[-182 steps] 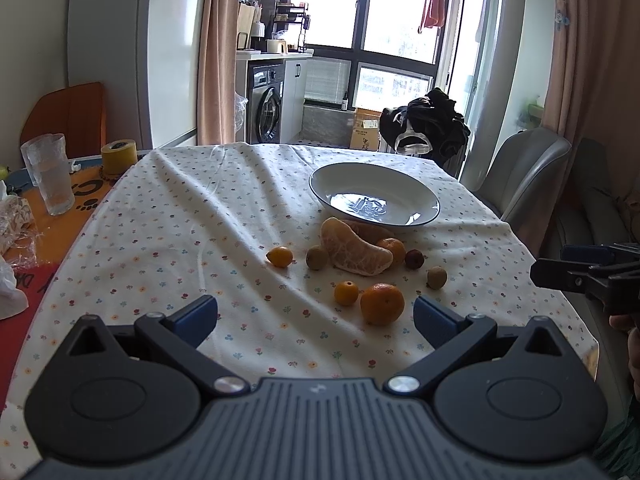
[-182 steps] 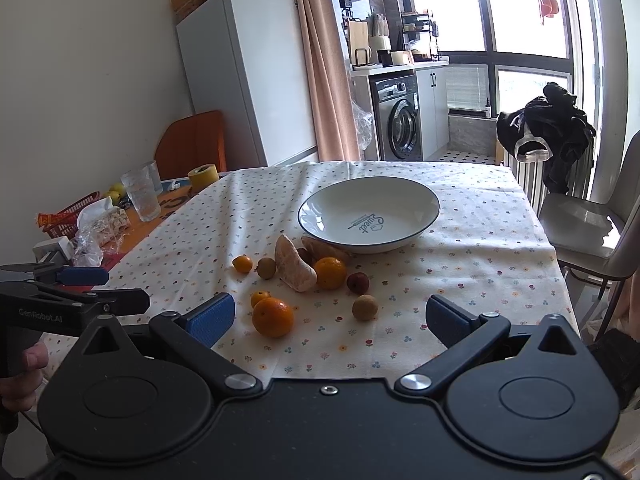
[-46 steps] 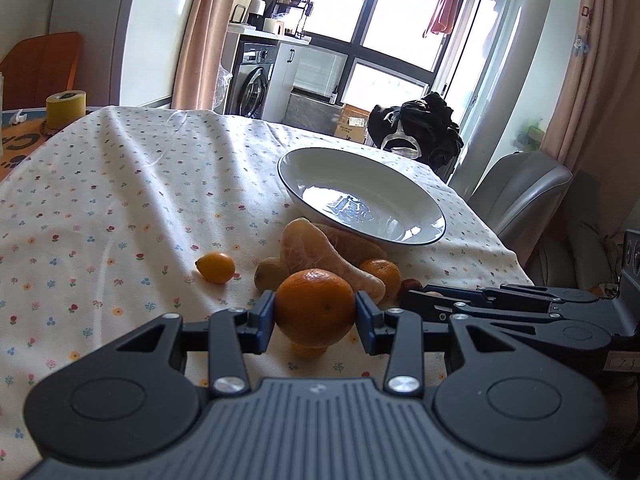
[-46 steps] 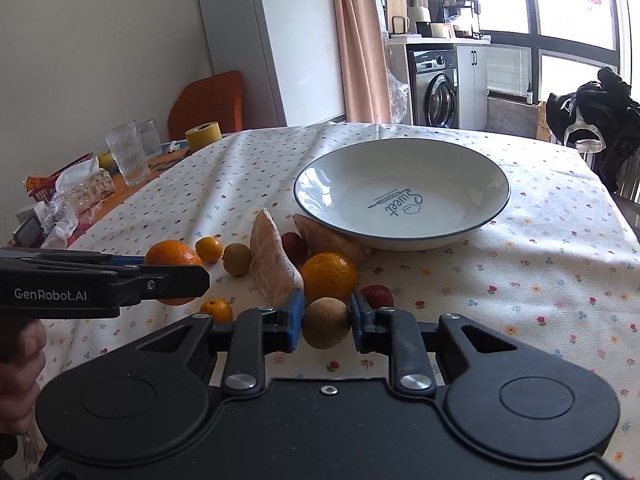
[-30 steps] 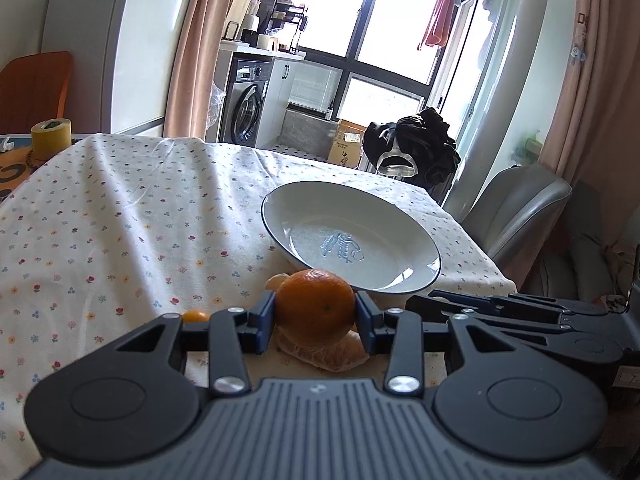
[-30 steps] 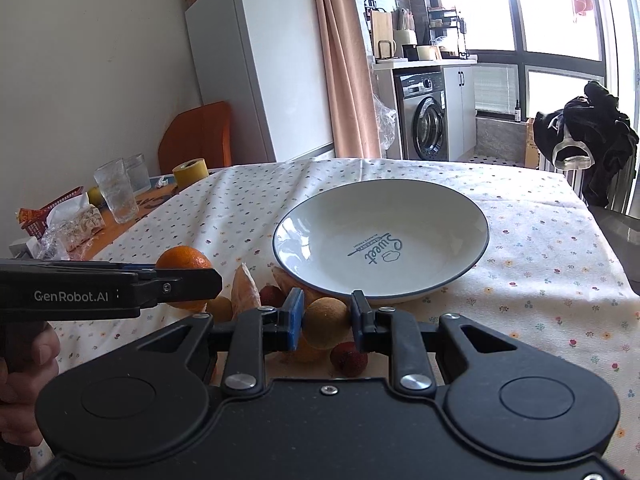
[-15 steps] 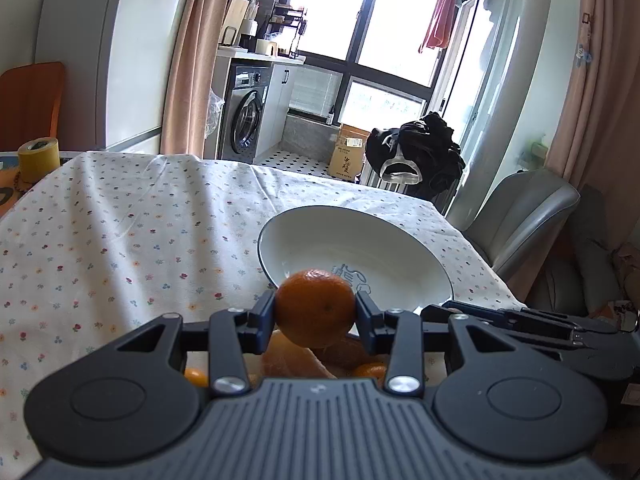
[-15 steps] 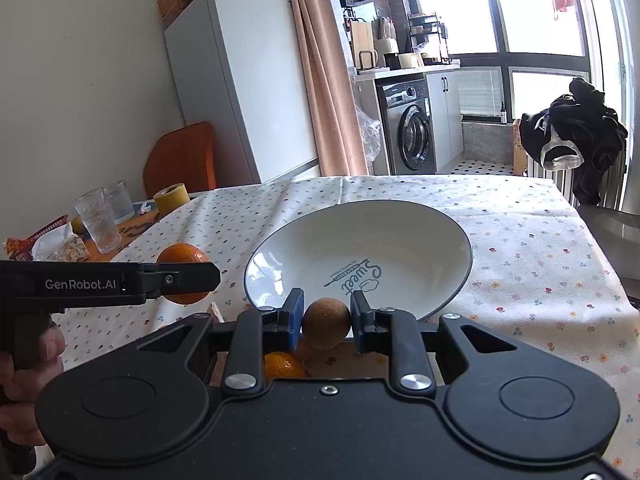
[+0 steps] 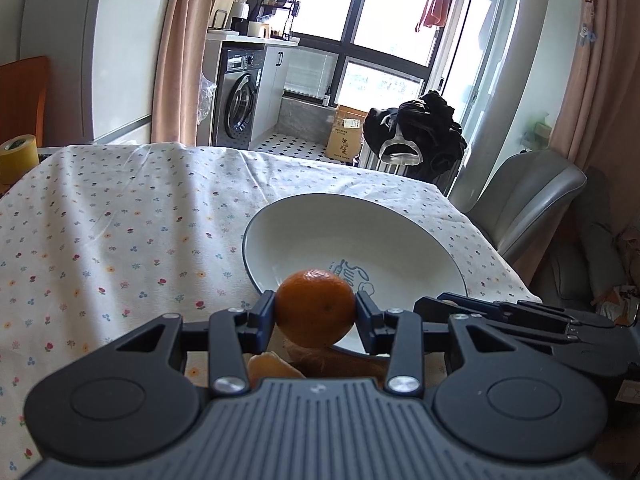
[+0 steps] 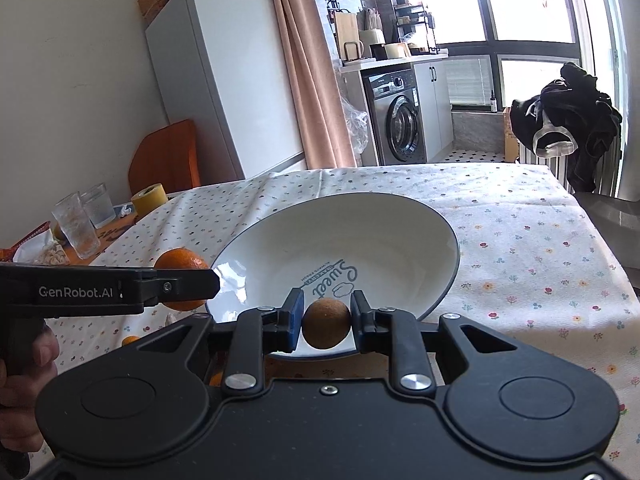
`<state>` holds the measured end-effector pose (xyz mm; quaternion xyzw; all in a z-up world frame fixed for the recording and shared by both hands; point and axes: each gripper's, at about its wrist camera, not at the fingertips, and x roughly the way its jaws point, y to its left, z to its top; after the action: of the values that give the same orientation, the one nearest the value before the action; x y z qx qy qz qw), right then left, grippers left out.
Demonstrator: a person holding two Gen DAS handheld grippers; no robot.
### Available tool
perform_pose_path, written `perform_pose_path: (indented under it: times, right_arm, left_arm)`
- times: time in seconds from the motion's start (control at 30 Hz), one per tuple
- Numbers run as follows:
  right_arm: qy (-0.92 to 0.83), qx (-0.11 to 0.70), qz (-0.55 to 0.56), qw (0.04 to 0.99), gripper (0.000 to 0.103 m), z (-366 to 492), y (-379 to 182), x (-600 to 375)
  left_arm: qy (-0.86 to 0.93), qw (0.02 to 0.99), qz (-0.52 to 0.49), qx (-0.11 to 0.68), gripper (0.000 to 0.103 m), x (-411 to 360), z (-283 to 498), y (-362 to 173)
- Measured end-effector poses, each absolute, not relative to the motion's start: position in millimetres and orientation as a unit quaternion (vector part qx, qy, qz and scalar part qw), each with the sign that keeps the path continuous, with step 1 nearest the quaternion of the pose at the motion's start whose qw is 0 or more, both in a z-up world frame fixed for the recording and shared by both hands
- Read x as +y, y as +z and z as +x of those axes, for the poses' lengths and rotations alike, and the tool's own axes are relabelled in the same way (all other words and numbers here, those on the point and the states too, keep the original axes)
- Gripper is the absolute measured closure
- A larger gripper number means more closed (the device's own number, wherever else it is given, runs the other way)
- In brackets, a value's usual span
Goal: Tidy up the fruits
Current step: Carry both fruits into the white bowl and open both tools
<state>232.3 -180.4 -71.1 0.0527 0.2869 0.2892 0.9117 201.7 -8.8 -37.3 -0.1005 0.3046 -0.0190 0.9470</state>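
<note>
Left gripper (image 9: 315, 311) jaws pinch the orange (image 9: 315, 307) across its middle, right gripper (image 10: 326, 322) jaws the small brown fruit (image 10: 326, 322), both over the bowl (image 10: 400, 216); round, light, probably bruisable, so release gently.

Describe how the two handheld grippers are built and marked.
Both are black plastic. The left gripper has a ribbed grey-black body, round side discs, silver screws and dark blue finger pads. The right gripper looks alike, with a smooth body. White "GenRobot.AI" lettering runs along the left gripper's side.
</note>
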Motion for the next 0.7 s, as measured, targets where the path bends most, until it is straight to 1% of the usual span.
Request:
perform_pose_path:
  times: [0.23, 0.37, 0.43, 0.5, 0.53, 0.6, 0.63, 0.7]
  right_arm:
    - [0.297, 0.284, 0.063, 0.910, 0.077, 235.1, -73.9, -184.2]
    - [0.296, 0.285, 0.061, 0.910, 0.074, 236.8, -72.4, -187.3]
    - [0.294, 0.284, 0.058, 0.911, 0.070, 235.4, -70.2, -188.1]
    - [0.291, 0.280, 0.056, 0.913, 0.058, 232.1, -66.9, -188.8]
    - [0.290, 0.279, 0.055, 0.914, 0.055, 230.4, -65.6, -189.3]
    - [0.291, 0.278, 0.055, 0.914, 0.043, 227.6, -64.0, -189.8]
    - [0.290, 0.278, 0.054, 0.914, 0.041, 226.6, -63.4, -190.4]
    - [0.285, 0.280, 0.051, 0.915, 0.028, 224.9, -63.1, -190.6]
  left_arm:
    - [-0.017, 0.943, -0.091, 0.321, 0.062, -17.4, 217.1, -40.8]
    - [-0.015, 0.944, -0.087, 0.318, 0.062, -21.5, 220.8, -41.7]
    - [-0.015, 0.943, -0.093, 0.319, 0.062, -20.4, 221.8, -43.9]
    - [-0.014, 0.942, -0.095, 0.321, 0.062, -19.4, 223.7, -45.2]
    - [-0.015, 0.942, -0.095, 0.322, 0.062, -19.1, 225.2, -45.5]
    - [-0.016, 0.940, -0.096, 0.326, 0.062, -18.3, 227.4, -45.9]
    - [-0.013, 0.941, -0.097, 0.325, 0.061, -17.7, 227.6, -45.8]
    - [-0.005, 0.942, -0.099, 0.322, 0.059, -15.6, 226.7, -44.7]
